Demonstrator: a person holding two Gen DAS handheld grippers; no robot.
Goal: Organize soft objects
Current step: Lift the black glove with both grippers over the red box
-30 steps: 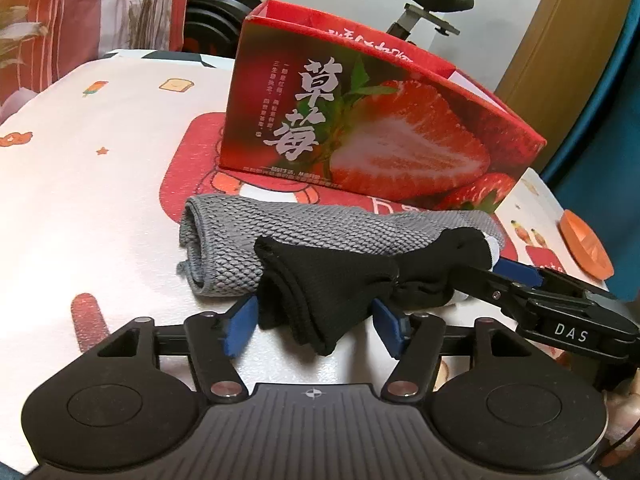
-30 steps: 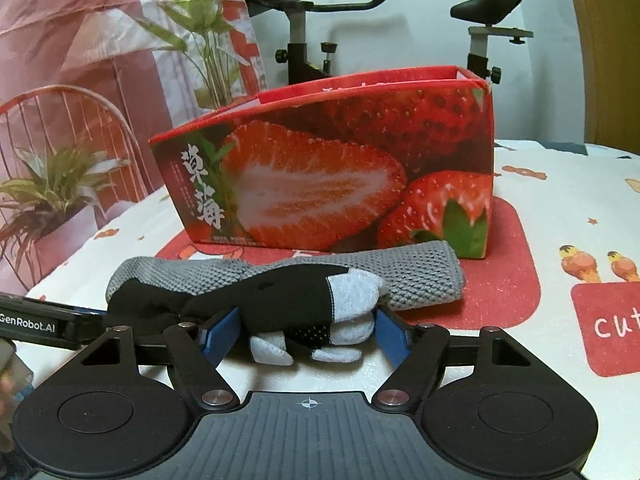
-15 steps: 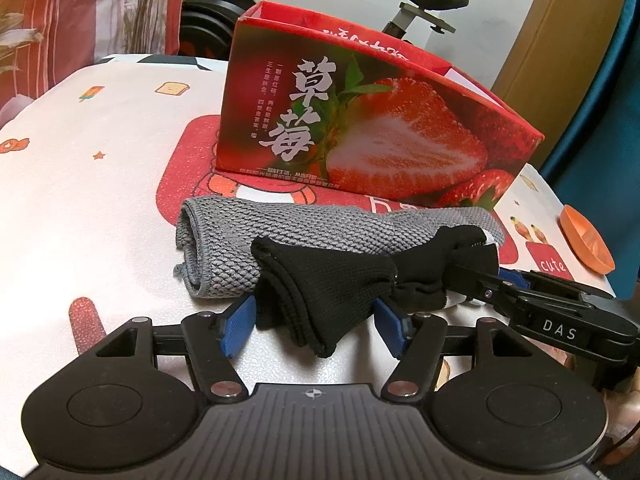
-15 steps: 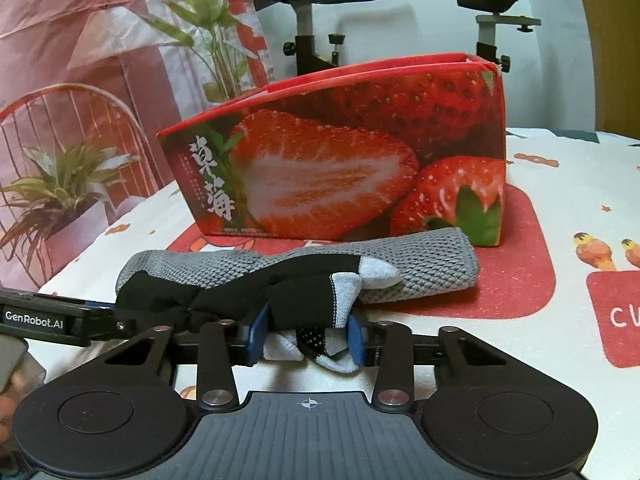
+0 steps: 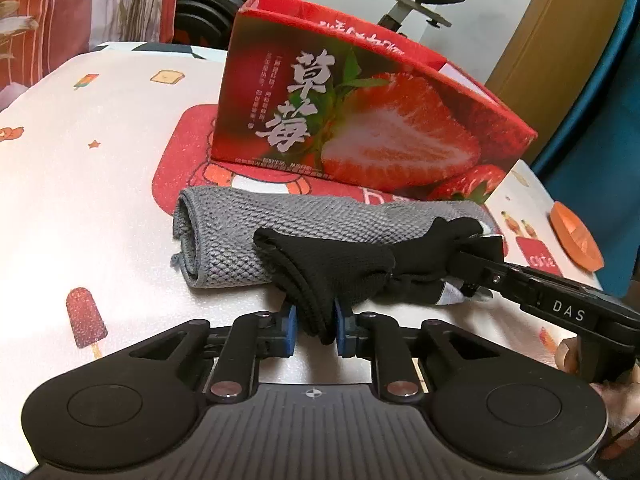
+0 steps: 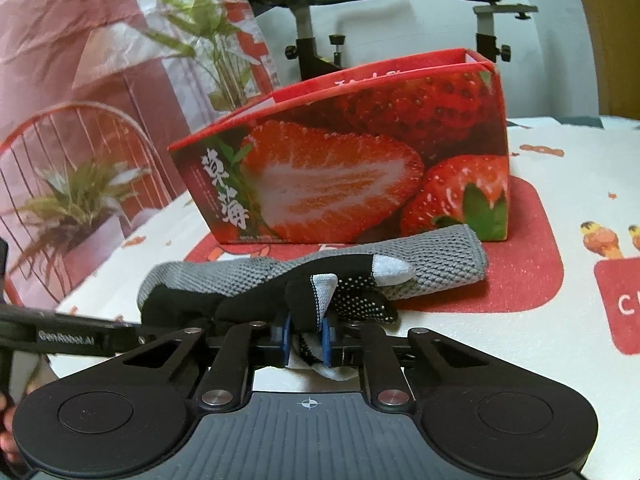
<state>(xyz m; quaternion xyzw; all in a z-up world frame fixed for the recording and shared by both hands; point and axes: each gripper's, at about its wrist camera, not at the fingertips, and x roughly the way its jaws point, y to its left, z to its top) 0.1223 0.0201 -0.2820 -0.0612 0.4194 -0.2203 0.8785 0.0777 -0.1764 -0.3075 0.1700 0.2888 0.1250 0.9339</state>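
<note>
Both my grippers have just closed on the black glove [image 5: 332,264], which lies against the rolled grey towel [image 5: 248,232] in front of the strawberry box [image 5: 360,120]: my left gripper [image 5: 314,320] pinches the cuff, my right gripper [image 6: 306,336] the grey-tipped fingers. Grasp step complete, I judge; next, lift both ends together and carry it over the box's rim.

An exercise bike [image 6: 404,28] stands behind the table [image 5: 92,184] — black handlebars, a black saddle on a grey post. To the left of the bike hangs a pink and red curtain [image 6: 64,48], with a leafy green plant [image 6: 208,36] in front of it. Lower, left of the table's edge, a red wire chair back [image 6: 68,132] curves over a spiky potted plant [image 6: 76,204]. Well to the right of the bike, an orange dish [image 5: 576,240] sits near the table's rim — beside printed cartoon pictures.
</note>
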